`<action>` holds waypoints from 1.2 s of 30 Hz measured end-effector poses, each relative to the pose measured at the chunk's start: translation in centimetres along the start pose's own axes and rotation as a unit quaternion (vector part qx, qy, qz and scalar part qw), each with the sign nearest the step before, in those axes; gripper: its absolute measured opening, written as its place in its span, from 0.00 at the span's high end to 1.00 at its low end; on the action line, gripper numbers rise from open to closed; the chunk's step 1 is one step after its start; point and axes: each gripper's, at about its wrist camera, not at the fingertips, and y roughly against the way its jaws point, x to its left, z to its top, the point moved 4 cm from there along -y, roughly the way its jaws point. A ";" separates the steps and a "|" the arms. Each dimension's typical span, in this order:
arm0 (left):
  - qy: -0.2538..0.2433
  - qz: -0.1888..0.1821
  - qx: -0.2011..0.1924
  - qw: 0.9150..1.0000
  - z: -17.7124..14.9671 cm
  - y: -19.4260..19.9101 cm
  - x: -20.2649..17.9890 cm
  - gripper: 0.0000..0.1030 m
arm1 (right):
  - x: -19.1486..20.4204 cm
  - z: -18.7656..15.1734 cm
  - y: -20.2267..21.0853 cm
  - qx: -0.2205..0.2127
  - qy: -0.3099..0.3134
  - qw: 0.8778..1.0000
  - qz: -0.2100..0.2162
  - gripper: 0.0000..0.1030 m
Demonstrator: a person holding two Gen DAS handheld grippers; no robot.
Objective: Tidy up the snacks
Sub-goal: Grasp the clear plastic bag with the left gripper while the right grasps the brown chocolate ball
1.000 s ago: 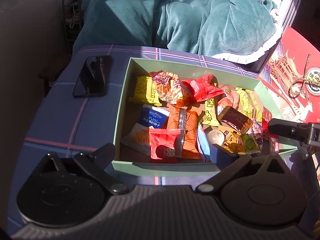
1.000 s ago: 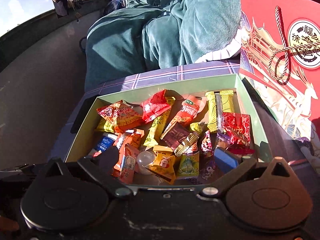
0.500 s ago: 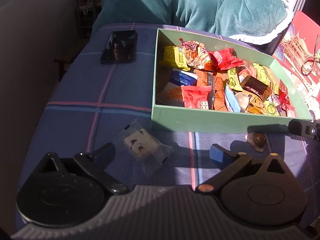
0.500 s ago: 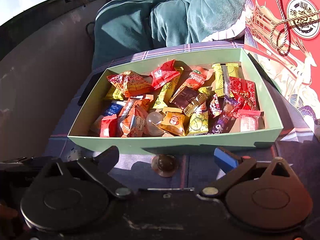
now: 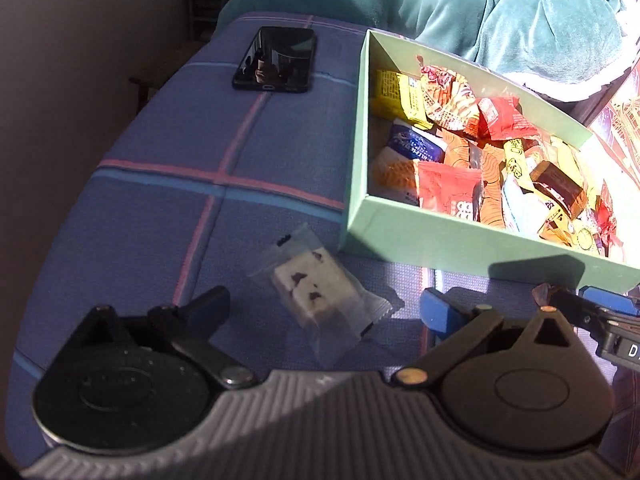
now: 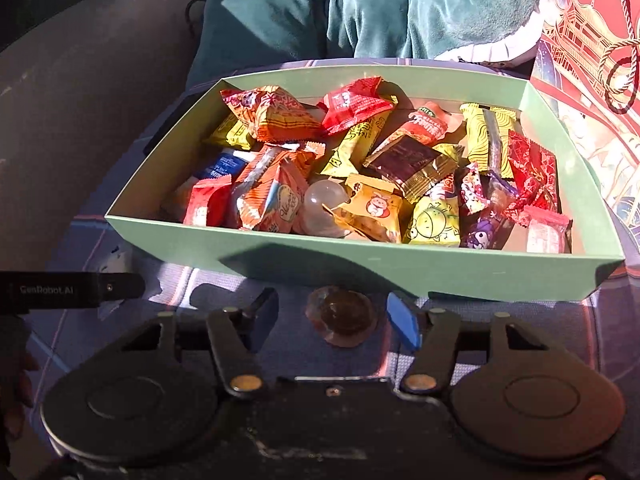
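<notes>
Your right gripper [image 6: 336,326] sits low over the checked cloth [image 5: 160,208] of the table, and its jaws have just been closing in: they now stand at a middling gap on either side of a small round jelly cup [image 6: 341,318]. The cup lies on the cloth between the black finger and the blue-tipped one, with a sliver of cloth showing on each side, so the pads are not pressing it.

Your left gripper [image 5: 324,308] hovers close above the cloth too, jaws wide. Between them, and slightly ahead, lies a clear packet holding a pale square sweet [image 5: 316,292] with dark specks. Neither finger touches it.

Just beyond both loose snacks stands the green box [image 6: 360,264], its near wall close to the cup and its near left corner just beside the clear packet. It is packed with wrapped snacks: red, orange and yellow packets, a dark brown bar [image 6: 412,160], a blue-and-white packet [image 5: 416,146] by the left wall, a clear round cup [image 6: 324,204] near the front.

Farther back toward the far left corner of the table, a black phone [image 5: 276,58] lies flat, well apart from the box. A teal blanket [image 5: 460,8] is heaped behind the far edge, and a red gift box [image 6: 596,92] stands off the right side.
</notes>
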 end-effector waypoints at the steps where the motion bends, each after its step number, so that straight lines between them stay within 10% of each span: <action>1: -0.001 0.002 0.000 1.000 0.0 -0.2 -0.1 0.01 | 0.2 0.0 -0.3 0.004 0.004 1.000 0.000 0.58; 4: -0.015 0.013 -0.008 1.000 0.0 -0.6 -0.4 0.15 | 0.2 -0.4 -1.2 0.015 0.012 1.000 -0.002 0.65; 8: -0.048 0.033 -0.031 0.998 0.0 -0.2 -0.4 0.64 | 0.3 -0.7 -1.3 0.010 0.030 1.000 0.000 0.76; 36: -0.041 0.004 -0.062 0.997 0.8 4.4 1.0 0.69 | 1.6 0.4 2.3 -0.008 0.056 0.997 0.048 0.75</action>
